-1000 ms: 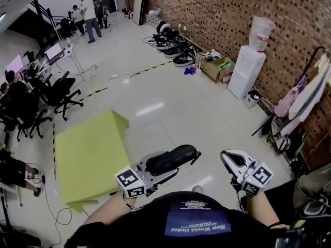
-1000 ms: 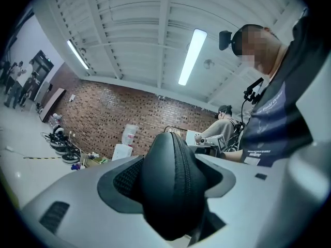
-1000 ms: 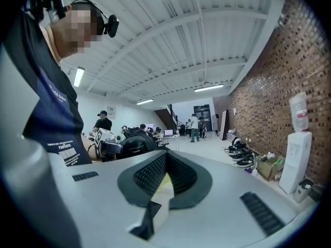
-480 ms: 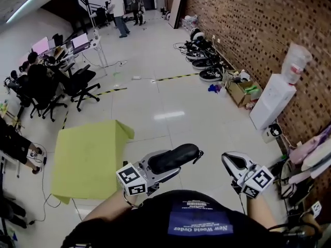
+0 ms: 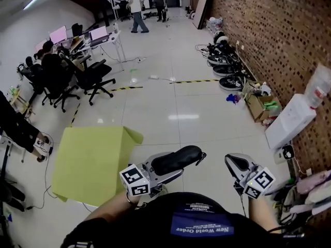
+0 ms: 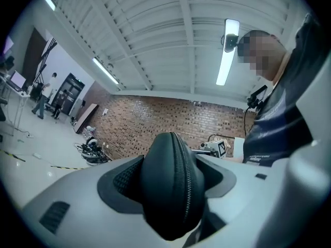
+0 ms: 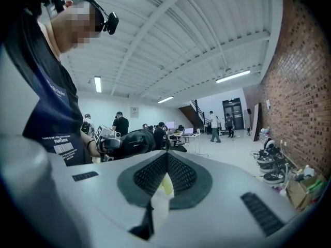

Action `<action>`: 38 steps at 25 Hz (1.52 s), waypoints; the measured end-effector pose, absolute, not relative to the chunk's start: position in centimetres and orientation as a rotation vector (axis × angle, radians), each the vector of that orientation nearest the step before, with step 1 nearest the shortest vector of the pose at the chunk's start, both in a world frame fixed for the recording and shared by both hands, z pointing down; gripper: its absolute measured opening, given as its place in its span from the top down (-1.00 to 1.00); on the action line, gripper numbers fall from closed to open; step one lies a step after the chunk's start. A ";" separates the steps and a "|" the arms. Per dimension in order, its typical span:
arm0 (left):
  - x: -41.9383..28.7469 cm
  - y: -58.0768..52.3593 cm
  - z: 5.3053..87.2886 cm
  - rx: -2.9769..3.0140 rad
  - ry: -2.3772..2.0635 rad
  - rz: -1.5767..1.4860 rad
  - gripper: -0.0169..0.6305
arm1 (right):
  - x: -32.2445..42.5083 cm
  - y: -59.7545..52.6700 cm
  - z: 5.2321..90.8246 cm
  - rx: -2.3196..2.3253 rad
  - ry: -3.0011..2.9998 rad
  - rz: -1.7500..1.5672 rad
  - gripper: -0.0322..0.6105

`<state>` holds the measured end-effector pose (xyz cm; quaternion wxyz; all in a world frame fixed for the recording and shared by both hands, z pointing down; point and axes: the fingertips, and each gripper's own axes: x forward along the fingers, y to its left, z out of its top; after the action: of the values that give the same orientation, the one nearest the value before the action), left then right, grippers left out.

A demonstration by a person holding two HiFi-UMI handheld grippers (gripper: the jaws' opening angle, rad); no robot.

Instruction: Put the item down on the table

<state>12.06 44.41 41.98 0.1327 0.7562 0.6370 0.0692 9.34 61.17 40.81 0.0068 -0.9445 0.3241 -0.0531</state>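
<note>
A black zippered case (image 5: pixel 177 158) hangs in the air in front of the person's chest, and my left gripper (image 5: pixel 170 165) is shut on it. In the left gripper view the case (image 6: pixel 172 187) fills the space between the jaws, its zip facing the camera. My right gripper (image 5: pixel 236 164) floats to the right of it, shut with nothing held; its pads (image 7: pixel 164 175) meet. The right gripper view also catches the case (image 7: pixel 135 141) off to the left. The yellow-green table (image 5: pixel 89 160) stands on the floor below and left of the left gripper.
Office chairs (image 5: pixel 91 79) and desks with monitors (image 5: pixel 77 35) stand at the left, with seated people beside them. Two people (image 5: pixel 136 8) walk at the far end. Along the brick wall are a water dispenser (image 5: pixel 291 121), a cardboard box (image 5: pixel 262 106) and several wheeled devices (image 5: pixel 227 62).
The head view has swung, so the room slides to the right and the water dispenser drops lower in the picture. Both grippers stay put before the chest, the case still held.
</note>
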 end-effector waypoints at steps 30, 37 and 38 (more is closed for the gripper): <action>46.0 7.1 42.8 2.793 0.541 0.058 0.02 | 57.9 16.7 39.6 -2.074 2.406 -0.140 0.94; 44.6 1.5 42.6 2.825 0.072 -0.018 0.02 | 59.5 7.7 40.6 -1.697 2.716 -0.127 0.94; 43.8 0.7 42.6 2.825 0.018 -0.025 0.02 | 58.9 6.6 40.7 -1.649 2.746 -0.132 0.94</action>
<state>43.83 0.72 42.59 0.1577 0.9874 0.0061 -0.0088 58.94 6.59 40.74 -0.0320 -0.5142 0.8561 -0.0411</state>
